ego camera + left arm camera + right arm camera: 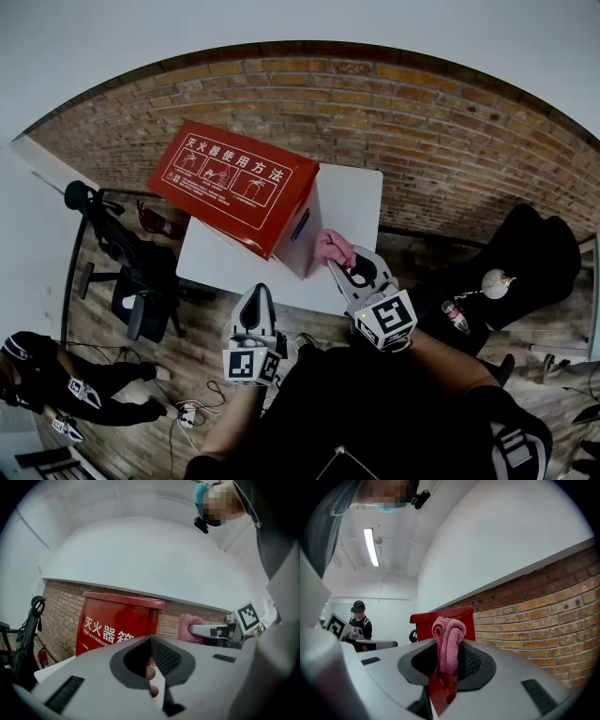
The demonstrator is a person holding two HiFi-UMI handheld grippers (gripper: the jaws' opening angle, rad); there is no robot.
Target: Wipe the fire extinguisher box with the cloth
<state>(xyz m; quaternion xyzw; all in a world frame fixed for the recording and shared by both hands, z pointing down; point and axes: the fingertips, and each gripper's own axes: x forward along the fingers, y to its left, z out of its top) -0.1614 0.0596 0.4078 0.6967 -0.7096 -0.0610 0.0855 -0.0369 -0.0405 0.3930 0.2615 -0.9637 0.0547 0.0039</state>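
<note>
The red fire extinguisher box (234,183) stands on a white table (352,197), with white print on its sloping lid. It also fills the middle of the left gripper view (115,625), and its top shows behind the cloth in the right gripper view (423,620). My right gripper (342,265) is shut on a bunched pink cloth (333,248) just right of the box's near white side, close to it. The cloth (449,644) sticks up between the jaws. My left gripper (255,298) hangs over the table's near edge, shut and empty (152,677), a short way from the box.
A brick wall (422,122) runs behind the table. A black stand and chair (131,262) are at the left, with a person in black (56,384) low at the left. Black bags (525,262) lie at the right. A small red extinguisher (42,657) stands by the wall.
</note>
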